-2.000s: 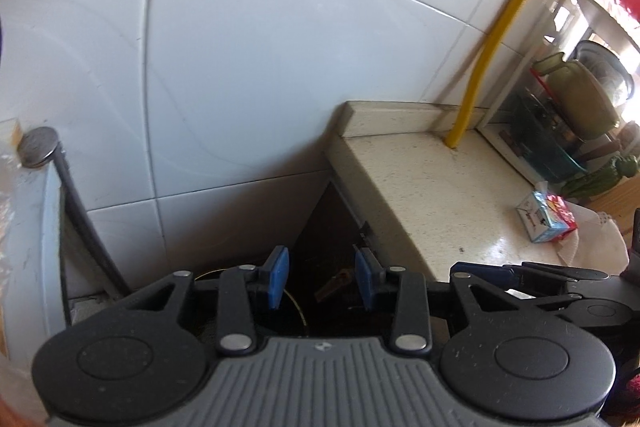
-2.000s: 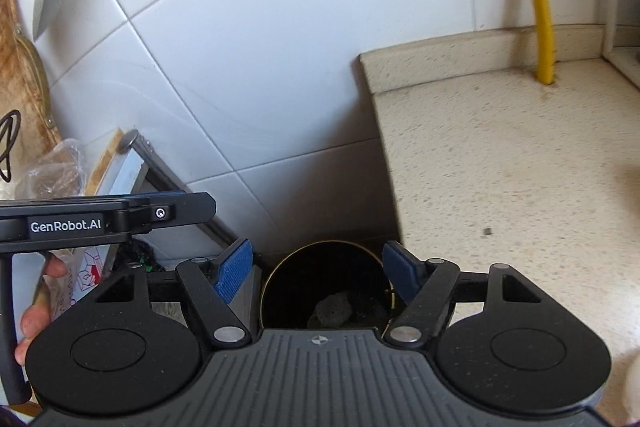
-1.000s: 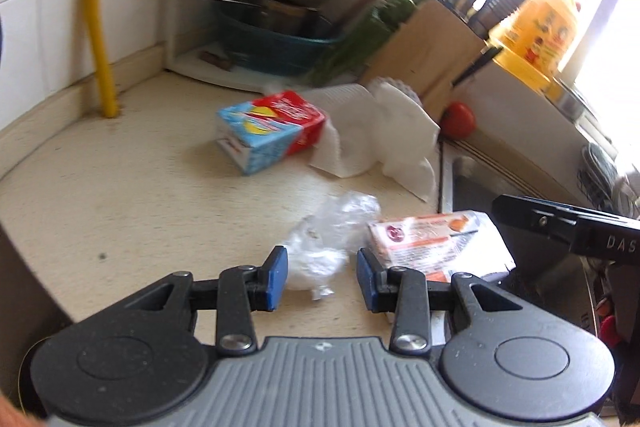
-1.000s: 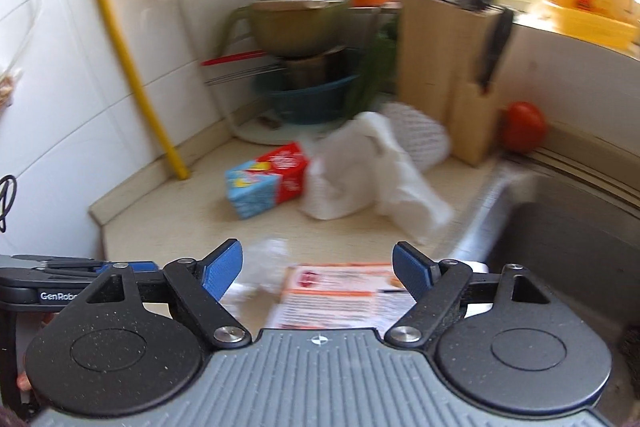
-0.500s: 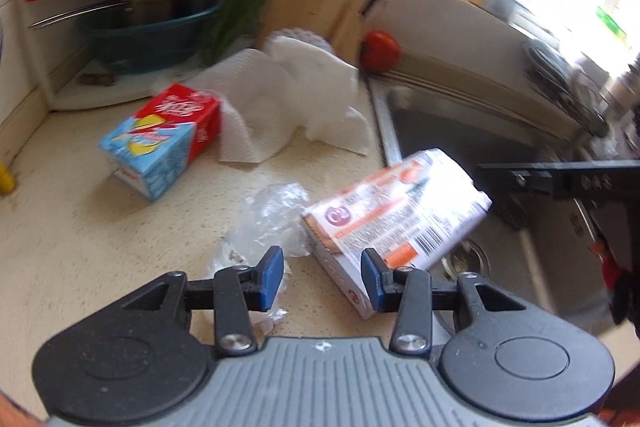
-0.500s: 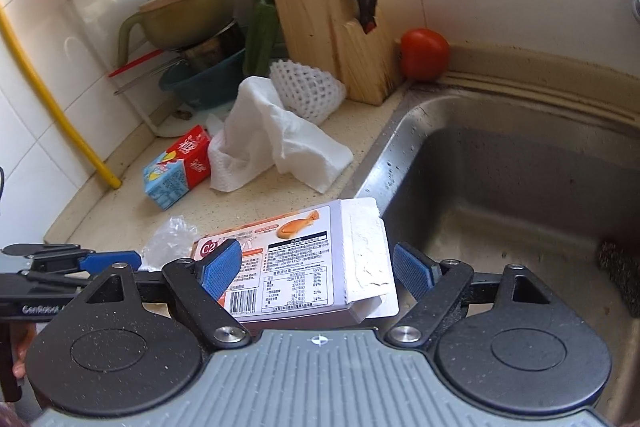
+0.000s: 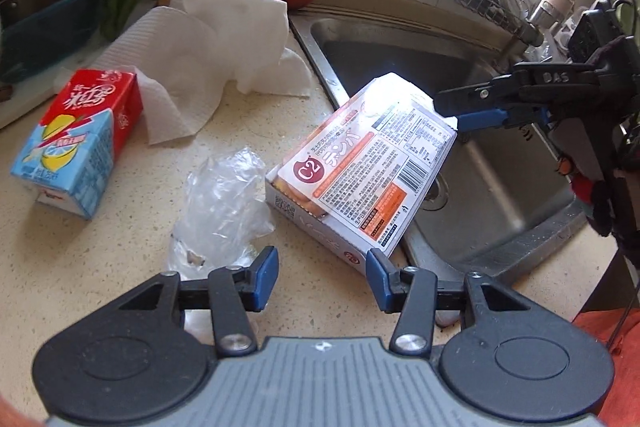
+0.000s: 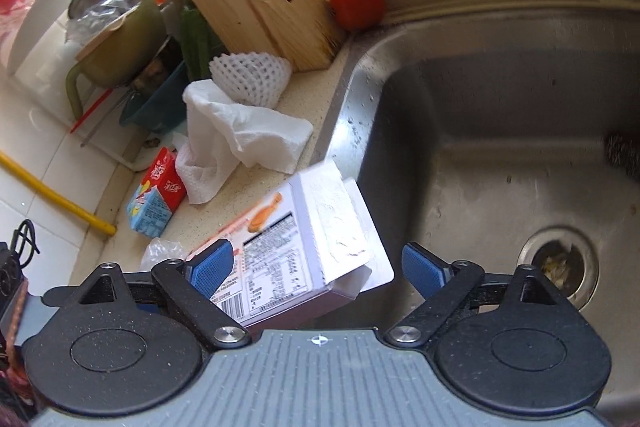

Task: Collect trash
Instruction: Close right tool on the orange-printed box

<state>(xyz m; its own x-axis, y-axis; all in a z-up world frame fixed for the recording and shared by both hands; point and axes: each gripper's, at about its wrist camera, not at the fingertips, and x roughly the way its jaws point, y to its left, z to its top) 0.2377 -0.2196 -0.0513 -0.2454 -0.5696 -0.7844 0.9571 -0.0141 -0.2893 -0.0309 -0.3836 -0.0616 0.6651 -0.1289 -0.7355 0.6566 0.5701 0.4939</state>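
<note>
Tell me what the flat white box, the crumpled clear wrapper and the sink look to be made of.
Flat white box: seemingly thin cardboard with a glossy printed label; sharp folded edges, barcode.
Crumpled clear wrapper: thin plastic film, likely; see-through, wrinkled, catching glints.
Sink: stainless steel, probably; grey brushed sheen with water spots.

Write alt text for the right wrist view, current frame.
Open right gripper straddles the near end of a white food box that overhangs the edge of a steel sink. Behind it on the counter lie a crumpled paper towel, a red-and-blue juice carton, a tomato and a wooden knife block.
</note>
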